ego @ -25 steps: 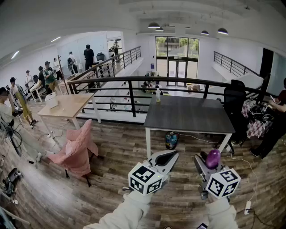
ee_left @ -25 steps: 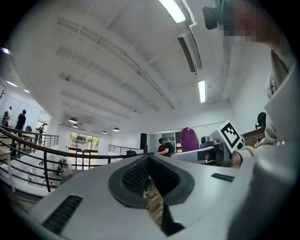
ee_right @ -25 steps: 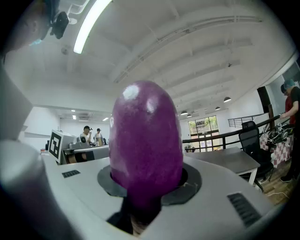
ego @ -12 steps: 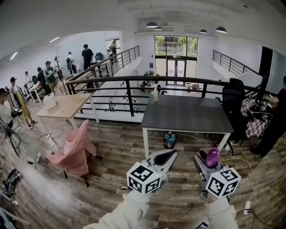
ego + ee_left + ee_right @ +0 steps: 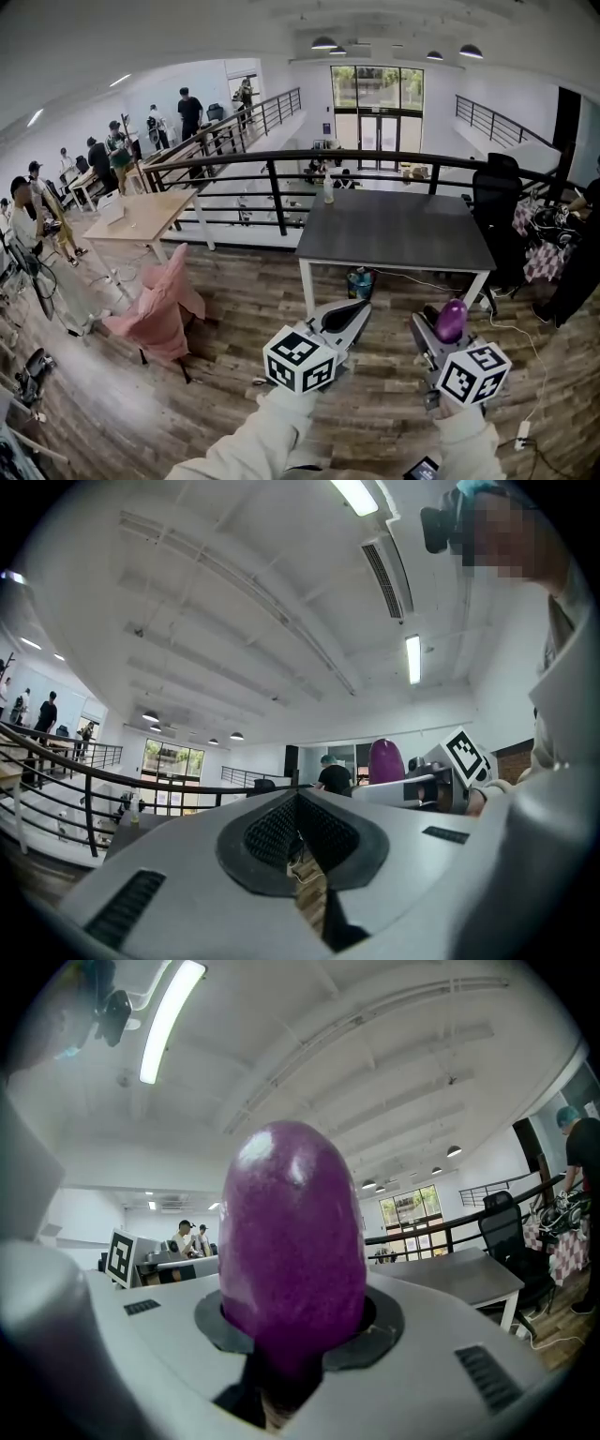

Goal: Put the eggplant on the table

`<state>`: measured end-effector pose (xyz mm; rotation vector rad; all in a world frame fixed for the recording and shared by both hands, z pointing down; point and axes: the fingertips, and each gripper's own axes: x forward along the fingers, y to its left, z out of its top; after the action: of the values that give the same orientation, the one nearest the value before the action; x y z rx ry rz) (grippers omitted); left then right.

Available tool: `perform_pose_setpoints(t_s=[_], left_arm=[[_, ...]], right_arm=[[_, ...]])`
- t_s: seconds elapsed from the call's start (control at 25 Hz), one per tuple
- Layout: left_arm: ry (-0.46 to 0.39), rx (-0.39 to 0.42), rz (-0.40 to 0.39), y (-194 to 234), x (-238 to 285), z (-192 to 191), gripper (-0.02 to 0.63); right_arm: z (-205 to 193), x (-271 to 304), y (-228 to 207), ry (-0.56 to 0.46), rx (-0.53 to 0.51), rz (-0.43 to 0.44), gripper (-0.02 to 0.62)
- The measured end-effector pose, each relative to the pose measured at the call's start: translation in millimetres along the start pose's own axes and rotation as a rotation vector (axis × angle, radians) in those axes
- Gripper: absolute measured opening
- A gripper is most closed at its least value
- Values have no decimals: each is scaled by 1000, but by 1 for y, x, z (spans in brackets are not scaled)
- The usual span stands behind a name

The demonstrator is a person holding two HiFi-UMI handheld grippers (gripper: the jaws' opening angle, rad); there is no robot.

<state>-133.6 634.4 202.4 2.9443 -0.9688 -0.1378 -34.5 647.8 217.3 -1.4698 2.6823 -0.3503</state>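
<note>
A purple eggplant (image 5: pixel 451 321) stands upright between the jaws of my right gripper (image 5: pixel 439 326), which is shut on its lower part. In the right gripper view the eggplant (image 5: pixel 292 1241) fills the middle, with its base sunk between the dark pads (image 5: pixel 375 1321). My left gripper (image 5: pixel 345 317) is held level beside it on the left, shut with nothing in it; its pads (image 5: pixel 272 832) meet at the tip. The dark grey table (image 5: pixel 394 234) stands ahead of both grippers, a short way off across the wooden floor. From the left gripper view the eggplant (image 5: pixel 385 761) shows at the right.
A bottle (image 5: pixel 328 192) stands on the table's far left corner, and a bin (image 5: pixel 359 281) sits under it. A black railing (image 5: pixel 281 173) runs behind. A pink-draped chair (image 5: pixel 159 305) and a light wooden table (image 5: pixel 141 214) are at left, an office chair (image 5: pixel 492 202) and a person (image 5: pixel 581 253) at right.
Both grippers have moved a little forward towards the dark table, which now looks slightly nearer. The eggplant stays held in the right gripper.
</note>
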Motion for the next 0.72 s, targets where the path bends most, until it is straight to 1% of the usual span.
perform_pose_setpoints(t_s=[0.16,0.36,0.56,0.72], left_arm=[[42,2,-5,3,20,-22,5],[51,2,-14,8,44,-21,5],[36,-24,-19,39,71,-26,5],[24,-35,-38,69,101,-32,5]], right_arm=[[-11,2,-27,-9,26,11,143],[-8,3,-52,3,56,-13,143],[-4,27,-79,10,47,-38,143],[-2,60,-105,19,39,-48,143]])
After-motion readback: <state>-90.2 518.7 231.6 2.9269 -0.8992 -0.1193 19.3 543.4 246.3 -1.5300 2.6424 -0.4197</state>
